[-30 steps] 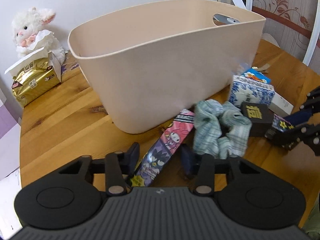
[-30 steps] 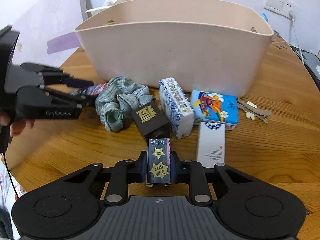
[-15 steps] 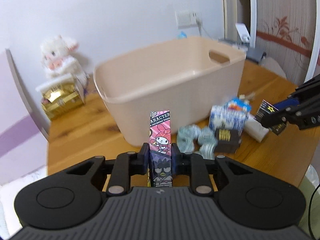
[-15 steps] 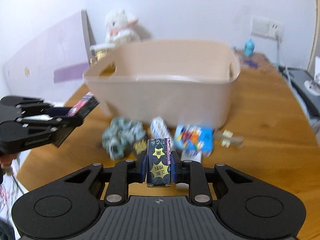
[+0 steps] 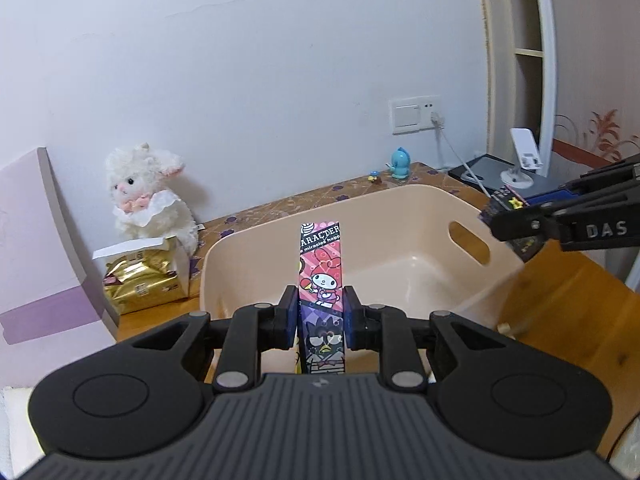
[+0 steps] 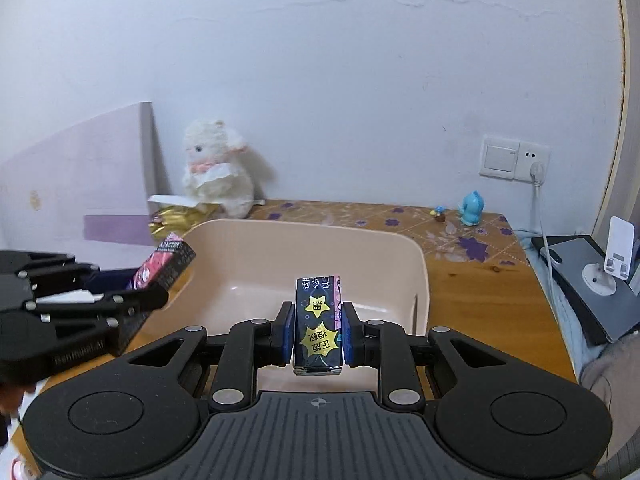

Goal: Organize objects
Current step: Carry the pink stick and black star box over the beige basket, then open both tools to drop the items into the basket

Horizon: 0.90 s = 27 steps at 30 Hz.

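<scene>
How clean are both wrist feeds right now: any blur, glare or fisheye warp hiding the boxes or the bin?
Left wrist view: sharp, the cartoon box print is legible, soft even light, and the door frame bows from fisheye. Right wrist view: the dark star box and beige bin are crisp, the plush lamb looks soft, and the left hand-held gripper at the edge is stretched; no glare.

The tall pink cartoon box [image 5: 321, 280] carries white capitals "ARACTER" across its top band, the first letters cut off, with a smaller line beneath that seems to read "miracles happ". The same "ARACTER" shows on its end in the right wrist view. The right claw [image 5: 516, 227] bears raised letters "DAS" on its side. The dark box [image 6: 318, 320] has yellow starbursts with Chinese characters, seen upside down.
</scene>
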Available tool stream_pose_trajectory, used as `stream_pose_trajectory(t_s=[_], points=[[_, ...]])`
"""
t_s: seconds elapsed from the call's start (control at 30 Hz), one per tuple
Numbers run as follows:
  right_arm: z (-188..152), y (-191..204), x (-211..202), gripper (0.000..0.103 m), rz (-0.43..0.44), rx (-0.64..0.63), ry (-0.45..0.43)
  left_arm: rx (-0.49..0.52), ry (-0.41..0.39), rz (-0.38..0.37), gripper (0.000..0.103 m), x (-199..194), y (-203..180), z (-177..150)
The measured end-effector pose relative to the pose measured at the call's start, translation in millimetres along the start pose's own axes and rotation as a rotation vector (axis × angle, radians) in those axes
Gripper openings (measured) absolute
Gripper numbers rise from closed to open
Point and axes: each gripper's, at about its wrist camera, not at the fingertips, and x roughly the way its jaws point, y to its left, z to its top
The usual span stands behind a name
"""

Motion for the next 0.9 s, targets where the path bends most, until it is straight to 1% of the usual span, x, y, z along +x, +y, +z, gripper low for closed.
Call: stream_pose_trajectory(t_s=[0.07, 0.17, 0.27, 0.4, 0.53, 0.57, 0.6, 0.63, 0.67, 0.7, 0.73, 0.8, 0.83, 0.87, 0.9], points=[[7.6, -7.3, 22.3, 0.021, -0.002, 0.025, 0.030, -0.024, 0.024, 0.015, 0.024, 18.5, -3.2, 4.4], [9.5, -17.3, 51.5, 0.021, 0.013, 0.081, 0.089, -0.081, 0.107, 0.042, 0.025, 46.1, -3.2, 7.9], [4.6, -22.4, 72.9, 0.021, -0.022, 0.086, 0.123, -0.128, 0.167, 0.055, 0.025, 64.0, -1.3, 9.7], [-1.9, -25.5, 93.1, 0.021, -0.044, 0.085, 0.177, -0.130, 0.222, 0.078, 0.025, 85.7, -3.9, 8.2], [-5.1, -20.6, 97.2, 0.023, -0.073, 0.046, 0.203, -0.132, 0.257, 0.098, 0.025, 101.8, -7.8, 6.8], [-4.3, -19.5, 96.7, 0.033, -0.076, 0.035, 0.205, -0.137, 0.259, 0.101, 0.025, 104.2, -8.3, 6.3], [-4.3, -18.6, 95.8, 0.034, -0.079, 0.025, 0.203, -0.142, 0.261, 0.102, 0.025, 105.5, -8.7, 5.2], [-4.6, -17.2, 93.5, 0.041, -0.080, 0.011, 0.195, -0.148, 0.264, 0.100, 0.026, 105.7, -8.7, 4.3], [-3.5, -16.8, 91.5, 0.050, -0.082, 0.002, 0.188, -0.155, 0.265, 0.095, 0.027, 105.6, -8.4, 4.1], [-2.9, -15.8, 88.3, 0.055, -0.087, -0.007, 0.175, -0.164, 0.264, 0.092, 0.034, 104.1, -8.1, 3.3], [-2.3, -14.7, 84.4, 0.062, -0.092, -0.016, 0.159, -0.171, 0.258, 0.091, 0.052, 101.8, -7.8, 3.2], [-0.2, -13.9, 76.5, 0.067, -0.090, -0.020, 0.138, -0.182, 0.221, 0.103, 0.071, 92.0, -7.1, 4.7], [0.5, -14.1, 71.5, 0.071, -0.087, -0.014, 0.130, -0.180, 0.202, 0.112, 0.076, 86.8, -7.3, 6.6], [1.4, -14.4, 65.7, 0.078, -0.083, -0.007, 0.120, -0.175, 0.185, 0.123, 0.077, 81.3, -7.3, 8.3], [2.1, -14.9, 59.3, 0.080, -0.082, -0.002, 0.109, -0.169, 0.169, 0.135, 0.079, 74.4, -7.1, 10.3]])
